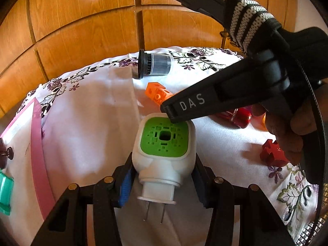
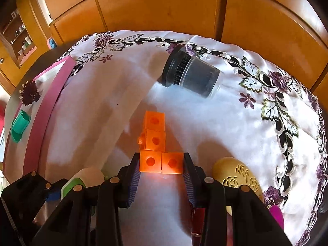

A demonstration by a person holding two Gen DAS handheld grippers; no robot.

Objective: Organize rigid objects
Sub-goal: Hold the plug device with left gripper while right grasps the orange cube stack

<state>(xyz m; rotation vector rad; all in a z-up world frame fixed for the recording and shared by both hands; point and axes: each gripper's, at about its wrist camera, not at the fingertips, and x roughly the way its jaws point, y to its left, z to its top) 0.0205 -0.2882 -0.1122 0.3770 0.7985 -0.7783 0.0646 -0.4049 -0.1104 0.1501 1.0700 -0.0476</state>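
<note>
A white plug-in device (image 1: 164,160) with a green vented face sits between the blue pads of my left gripper (image 1: 163,176), which is shut on its body; the two metal prongs point back toward the camera. My right gripper (image 2: 161,164) is shut on a cluster of orange linking cubes (image 2: 155,139), its pads pressing the two nearest cubes from both sides on the white embroidered tablecloth (image 2: 225,123). In the left wrist view the right gripper (image 1: 172,106) reaches in from the right, just above the plug, with the orange cubes (image 1: 155,92) behind its tip.
A black jar with a clear cap (image 2: 190,75) lies on its side at the back. A pink-edged tray (image 2: 55,94) at the left holds a green piece (image 2: 19,126) and a dark flower clip (image 2: 30,92). A gold carved egg (image 2: 237,176) and a red block (image 1: 271,153) lie to the right.
</note>
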